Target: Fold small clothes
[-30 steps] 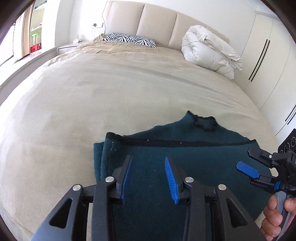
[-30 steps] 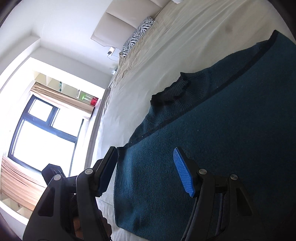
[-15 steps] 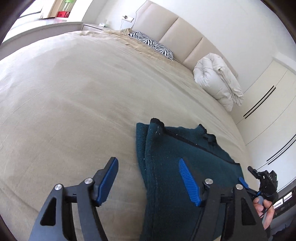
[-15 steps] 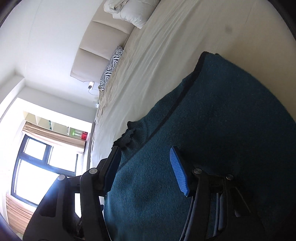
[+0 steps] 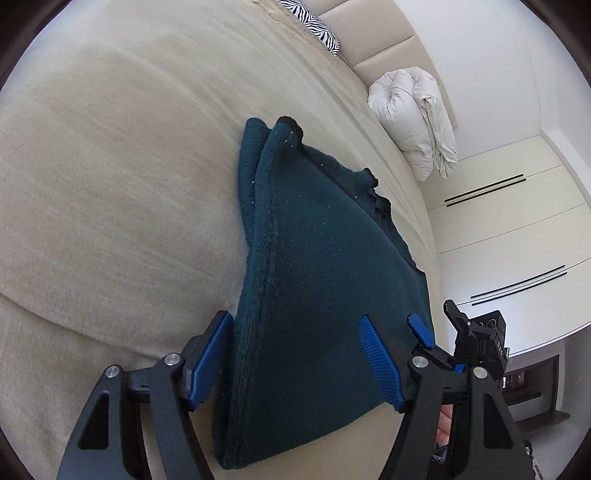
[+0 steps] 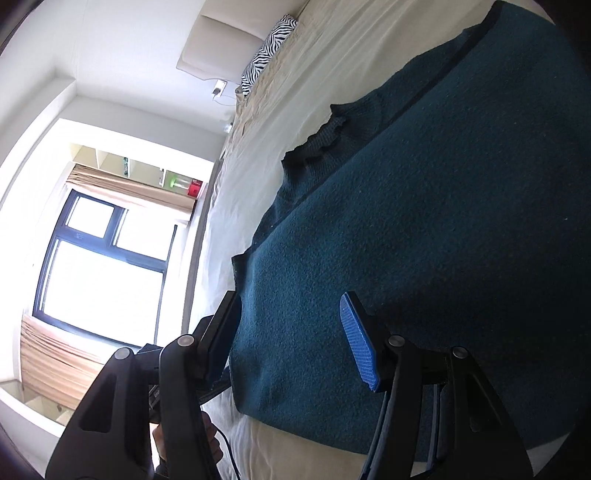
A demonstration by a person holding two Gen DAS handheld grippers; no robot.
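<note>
A dark teal knit sweater (image 5: 325,258) lies folded on the beige bed (image 5: 110,184), its collar on the far side. My left gripper (image 5: 295,362) is open and straddles the sweater's near left edge; the pads stand apart from the cloth. In the left wrist view my right gripper (image 5: 437,321) shows at the sweater's right side. In the right wrist view the sweater (image 6: 443,221) fills the right half. My right gripper (image 6: 291,341) is open over its near corner, with the cloth's edge lying between the fingers and neither pad pressing on it.
A rolled white duvet (image 5: 413,122) and a zebra pillow (image 5: 317,26) sit by the headboard. White wardrobe doors (image 5: 517,221) stand to the right of the bed. A window (image 6: 103,266) is on the far side. A hand (image 6: 173,443) shows behind my right gripper's fingers.
My left gripper's jaws opened wide; it moved left and down to the sweater's left edge and rolled. My right gripper's jaws narrowed a little, and it swung out and back over the near corner.
</note>
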